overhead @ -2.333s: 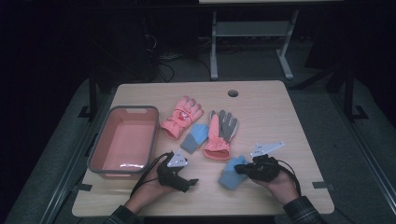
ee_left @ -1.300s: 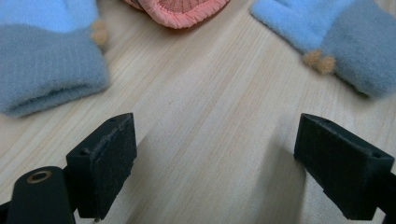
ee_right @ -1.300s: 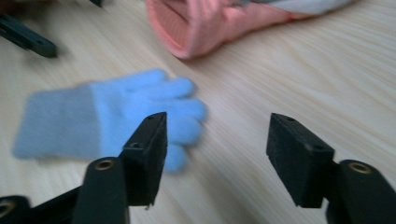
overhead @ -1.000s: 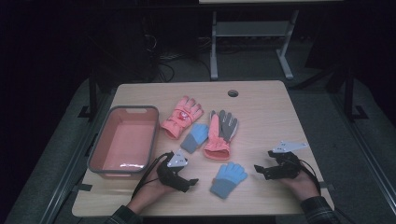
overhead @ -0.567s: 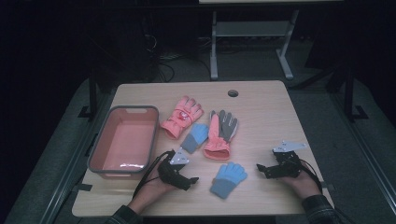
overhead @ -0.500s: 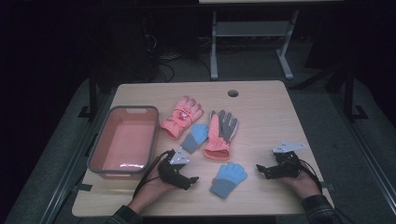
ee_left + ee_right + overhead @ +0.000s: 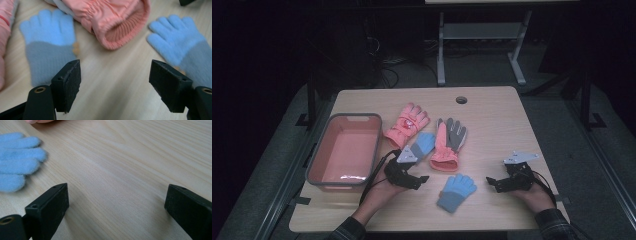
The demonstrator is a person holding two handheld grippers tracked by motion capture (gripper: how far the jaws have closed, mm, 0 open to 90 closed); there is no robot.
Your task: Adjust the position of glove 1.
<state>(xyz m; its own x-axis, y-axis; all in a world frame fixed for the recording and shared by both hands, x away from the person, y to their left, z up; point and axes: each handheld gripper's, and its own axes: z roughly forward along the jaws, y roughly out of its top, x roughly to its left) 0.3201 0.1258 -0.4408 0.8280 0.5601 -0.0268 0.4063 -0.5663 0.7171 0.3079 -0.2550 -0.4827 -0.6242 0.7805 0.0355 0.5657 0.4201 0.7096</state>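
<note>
High view was dim overall: table lit from above, surroundings sank to near black. Image soft, grainy, low in detail. Glare streak showed on floor of pink bin. Shadows under hands were faint. Both gripper views were bright, evenly lit, wood grain crisp. Left gripper view: blue glove slightly blurred, soft shadow under pink glove cuff. Right gripper view: near pads out of focus.

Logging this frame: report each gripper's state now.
Left gripper: open, holding nothing, above bare wooden table.
Right gripper: open, holding nothing.
</note>
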